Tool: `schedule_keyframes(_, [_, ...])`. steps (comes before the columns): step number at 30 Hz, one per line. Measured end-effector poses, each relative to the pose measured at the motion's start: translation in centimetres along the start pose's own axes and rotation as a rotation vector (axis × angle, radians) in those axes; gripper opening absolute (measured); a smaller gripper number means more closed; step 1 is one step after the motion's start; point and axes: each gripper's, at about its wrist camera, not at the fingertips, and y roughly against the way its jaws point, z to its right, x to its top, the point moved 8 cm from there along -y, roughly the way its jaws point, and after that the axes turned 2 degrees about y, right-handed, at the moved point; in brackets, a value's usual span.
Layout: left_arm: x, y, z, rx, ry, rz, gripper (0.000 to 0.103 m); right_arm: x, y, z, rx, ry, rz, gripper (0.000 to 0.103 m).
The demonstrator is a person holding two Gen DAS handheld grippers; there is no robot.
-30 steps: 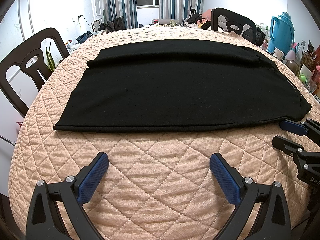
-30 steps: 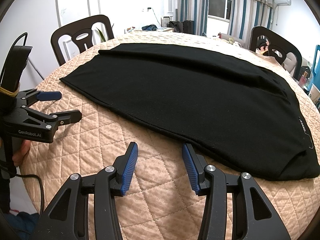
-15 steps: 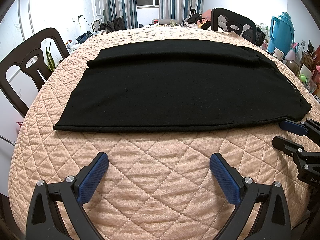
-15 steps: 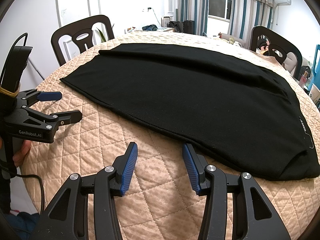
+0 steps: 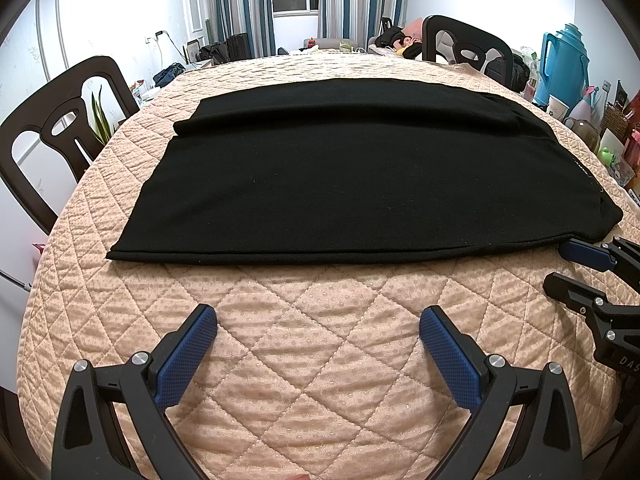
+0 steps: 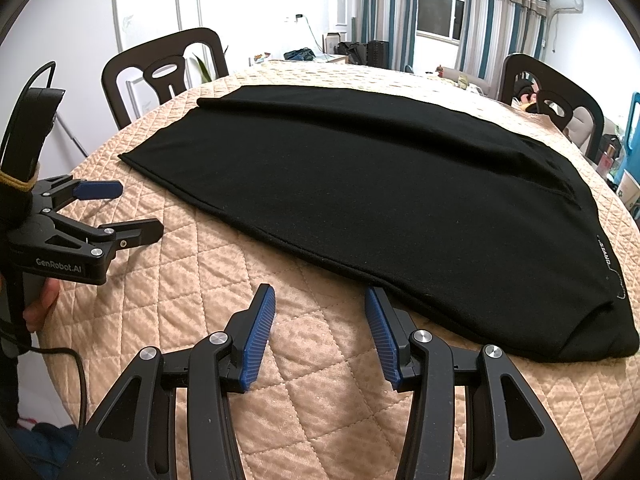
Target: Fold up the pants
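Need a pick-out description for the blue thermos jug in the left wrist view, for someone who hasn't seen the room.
Start at the round table with the quilted peach cover and the black pants on it. Look past its far right edge to the cluttered side surface. The thermos jug is the tall bright blue one with a handle, towering over the small cups and bottles beside it.

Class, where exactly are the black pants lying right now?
In both wrist views the black fabric pants lie flat on the peach quilted table cover, just beyond both open grippers, between the dark wooden chairs.

Bare quilted tabletop [image 5: 320, 360] before both grippers, chairs [image 6: 160, 72] and clutter [image 5: 592, 128] only beyond the rim
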Motion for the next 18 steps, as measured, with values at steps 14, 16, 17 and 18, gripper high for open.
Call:
schedule_keyframes(14, [-0.02,0.08,0.23,0.009,0.015,-0.004,0.103,-0.39,-0.01,0.54,0.003,0.005,-0.004,0.049])
schedule_keyframes(16, [-0.04,0.07,0.49,0.011,0.017,-0.008,0.103,-0.46,0.10,0.45,0.022,0.012,-0.004,0.049])
schedule_keyframes(17, [-0.04,0.05,0.55,0.011,0.016,-0.009,0.103,-0.56,0.25,0.57,0.036,0.009,-0.004,0.049])
schedule_keyframes(18, [-0.01,-0.05,0.14,0.010,0.012,-0.009,0.103,-0.65,0.45,0.67,0.059,-0.005,-0.006,0.049])
